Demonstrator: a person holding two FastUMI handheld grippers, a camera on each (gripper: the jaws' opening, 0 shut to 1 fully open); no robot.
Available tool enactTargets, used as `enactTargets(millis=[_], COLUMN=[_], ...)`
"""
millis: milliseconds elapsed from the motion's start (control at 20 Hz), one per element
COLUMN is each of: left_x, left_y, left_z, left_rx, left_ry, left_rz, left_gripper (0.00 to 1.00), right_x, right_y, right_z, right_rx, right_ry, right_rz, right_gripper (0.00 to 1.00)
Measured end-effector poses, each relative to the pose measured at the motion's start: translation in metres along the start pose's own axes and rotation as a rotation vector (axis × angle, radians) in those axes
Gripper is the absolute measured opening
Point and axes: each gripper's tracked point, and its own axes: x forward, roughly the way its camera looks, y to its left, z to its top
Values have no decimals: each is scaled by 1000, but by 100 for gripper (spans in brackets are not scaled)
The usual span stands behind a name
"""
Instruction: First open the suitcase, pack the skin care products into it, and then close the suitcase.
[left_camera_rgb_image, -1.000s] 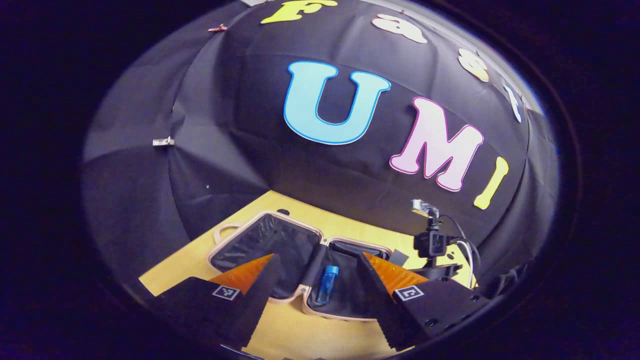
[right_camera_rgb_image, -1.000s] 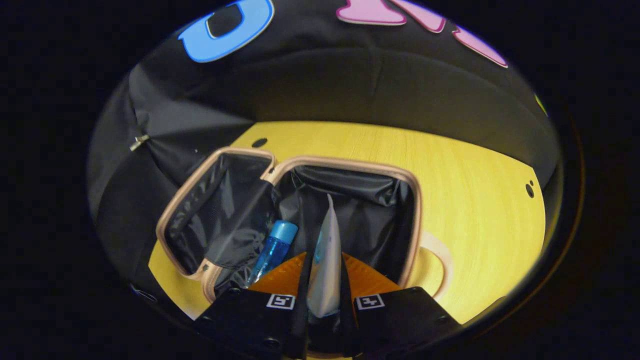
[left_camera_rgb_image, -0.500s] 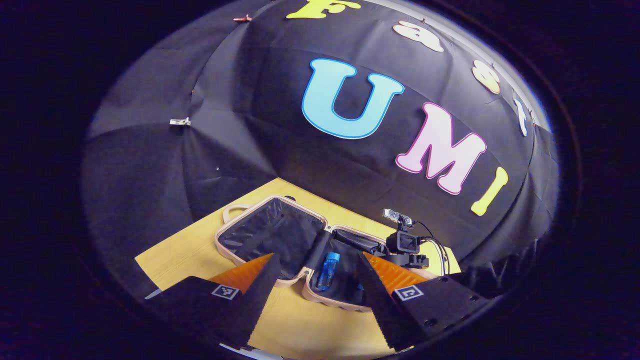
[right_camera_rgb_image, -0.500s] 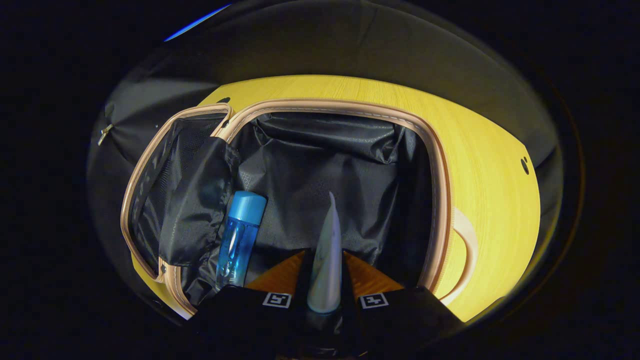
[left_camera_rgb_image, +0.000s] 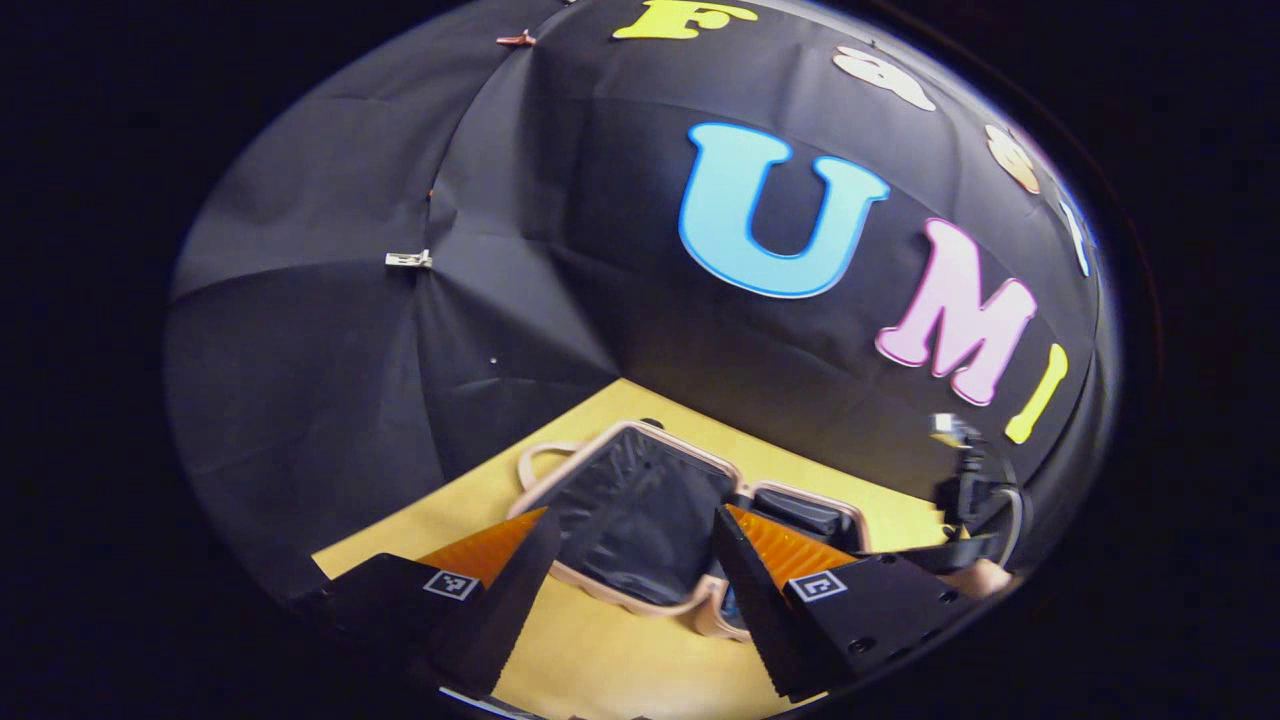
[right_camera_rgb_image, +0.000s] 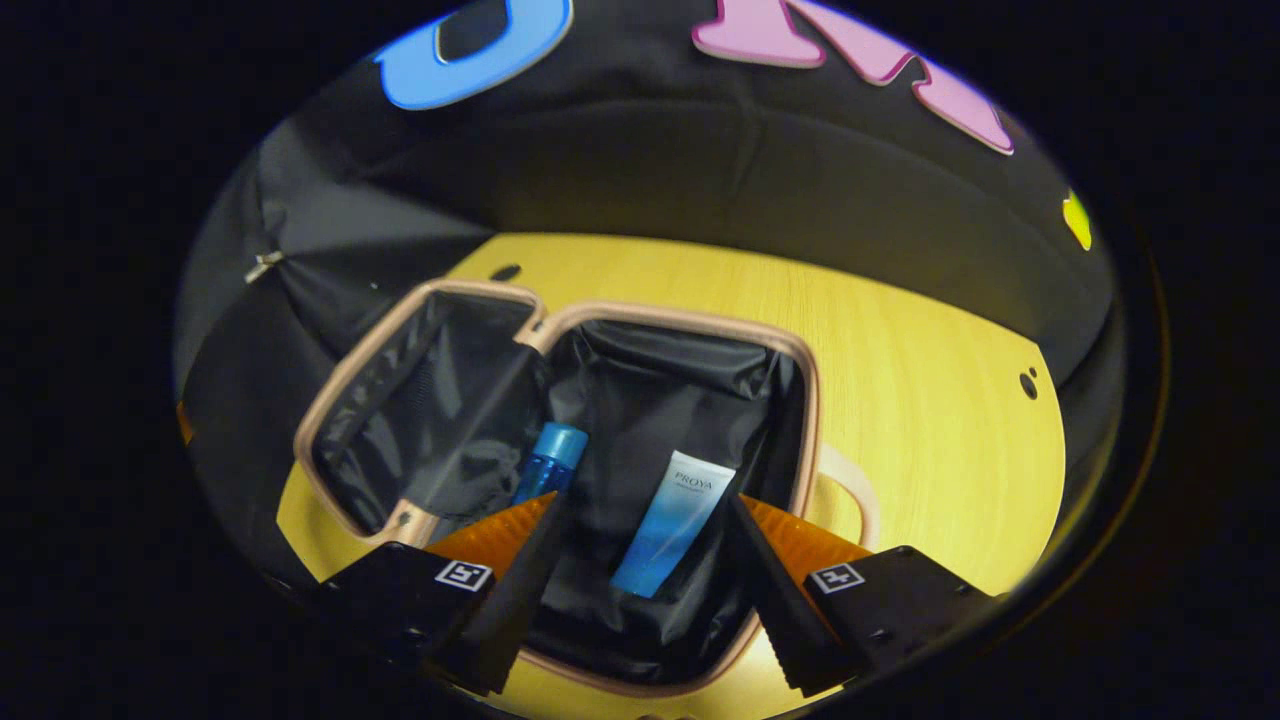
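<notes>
The pink suitcase (right_camera_rgb_image: 812, 420) lies open on the yellow table, both halves lined in black. In its right half rest a blue bottle (right_camera_rgb_image: 548, 468) and a white-and-blue tube (right_camera_rgb_image: 672, 522). My right gripper (right_camera_rgb_image: 640, 590) hovers open just above that half, with the tube lying free between and beyond its fingers. In the left gripper view the suitcase (left_camera_rgb_image: 600, 450) sits ahead, its lid half nearest. My left gripper (left_camera_rgb_image: 630, 600) is open and holds nothing, a little short of the case's near rim. The other gripper (left_camera_rgb_image: 965, 500) shows at the right edge there.
The yellow table (right_camera_rgb_image: 930, 370) has bare wood to the right of the suitcase, with small dark holes (right_camera_rgb_image: 1027, 382) near its far edge. The suitcase handle (right_camera_rgb_image: 850, 490) sticks out on the right side. Black cloth walls close in behind and to the left.
My right gripper opened and let go of the tube, which now lies in the suitcase, then pulled back and up. My left gripper's view swung left, toward the lid half.
</notes>
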Motion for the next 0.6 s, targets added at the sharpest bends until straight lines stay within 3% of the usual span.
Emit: enactTargets(millis=[100,350,600], left_x=[44,138,203], left_y=[32,77,122], left_z=[6,-6,-33], left_rx=[-29,-216,-418], left_ry=[33,137,243], left_rz=[27,29,87], left_gripper=[96,92,85], right_x=[-38,-109,-158], right_y=[-8,-55,-110], right_z=[8,-3,-32], right_rx=[18,110,176], right_ry=[-95,-221,-193], right_rz=[17,-63,-149], right_gripper=[98,98,98])
